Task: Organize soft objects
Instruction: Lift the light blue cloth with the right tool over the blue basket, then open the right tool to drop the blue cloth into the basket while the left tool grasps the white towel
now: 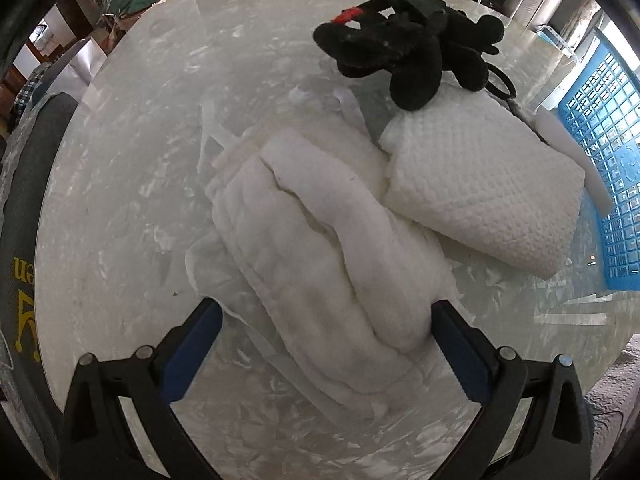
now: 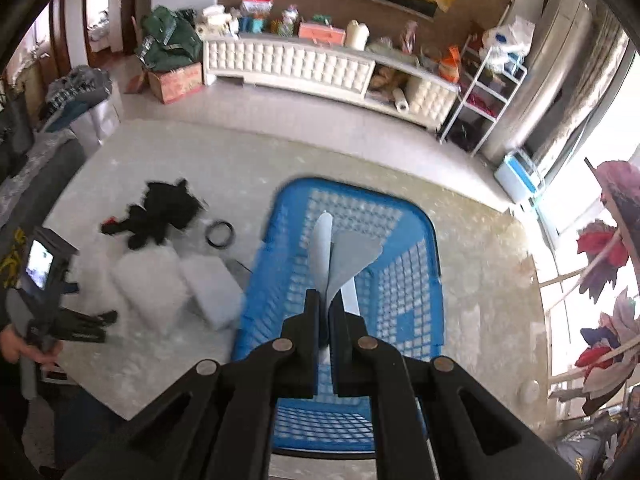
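Observation:
In the left wrist view my left gripper (image 1: 326, 320) stands open, pointing down over a soft folded white cloth (image 1: 312, 260) that lies between its blue pads (image 1: 200, 336). Beside the cloth lies a folded waffle-weave white towel (image 1: 480, 184), and behind that a black plush toy (image 1: 400, 52) with a red mark. In the right wrist view my right gripper (image 2: 327, 300) is shut on a thin pale grey sheet (image 2: 352, 256), held above the blue plastic basket (image 2: 400, 288). The plush toy (image 2: 160, 212), the white towels (image 2: 148, 280) and my left gripper (image 2: 80, 328) appear to its left.
A black hair ring (image 2: 219, 233) and a white foam block (image 2: 212, 288) lie between the towels and the basket (image 1: 600, 140). Everything rests on a round pale marble table (image 1: 140, 160). A hand (image 2: 24, 352) holds the left gripper. Low cabinets and shelves stand beyond the table.

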`<state>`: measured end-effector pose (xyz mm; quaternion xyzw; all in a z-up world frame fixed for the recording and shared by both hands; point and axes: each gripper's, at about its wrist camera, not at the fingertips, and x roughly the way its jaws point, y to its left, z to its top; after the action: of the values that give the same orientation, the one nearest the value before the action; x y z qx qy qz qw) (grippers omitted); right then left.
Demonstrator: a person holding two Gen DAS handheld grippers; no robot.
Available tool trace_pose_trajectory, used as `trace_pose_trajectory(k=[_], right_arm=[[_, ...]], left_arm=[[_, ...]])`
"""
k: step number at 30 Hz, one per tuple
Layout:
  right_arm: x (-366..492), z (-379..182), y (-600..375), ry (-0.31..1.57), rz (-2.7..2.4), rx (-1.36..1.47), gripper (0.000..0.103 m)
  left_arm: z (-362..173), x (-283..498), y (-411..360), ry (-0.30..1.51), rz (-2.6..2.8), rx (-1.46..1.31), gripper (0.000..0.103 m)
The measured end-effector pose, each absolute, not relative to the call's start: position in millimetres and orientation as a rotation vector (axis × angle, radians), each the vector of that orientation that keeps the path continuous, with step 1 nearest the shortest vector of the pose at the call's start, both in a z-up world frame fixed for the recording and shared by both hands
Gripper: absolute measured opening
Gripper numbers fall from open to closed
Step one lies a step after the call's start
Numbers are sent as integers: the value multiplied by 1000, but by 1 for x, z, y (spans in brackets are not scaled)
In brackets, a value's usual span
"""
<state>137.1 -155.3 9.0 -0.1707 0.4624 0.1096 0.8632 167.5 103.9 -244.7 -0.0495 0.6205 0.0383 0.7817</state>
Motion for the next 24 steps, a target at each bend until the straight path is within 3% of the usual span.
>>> trace_pose_trajectory(k=[10,24], right_arm=[[170,-73,-175,1145,179,-374,4],[188,-116,-162,1271,183,-444,6]], left_arm=[[-252,185,98,1341,84,-100,103],[-252,176,96,1327,89,-99,103]])
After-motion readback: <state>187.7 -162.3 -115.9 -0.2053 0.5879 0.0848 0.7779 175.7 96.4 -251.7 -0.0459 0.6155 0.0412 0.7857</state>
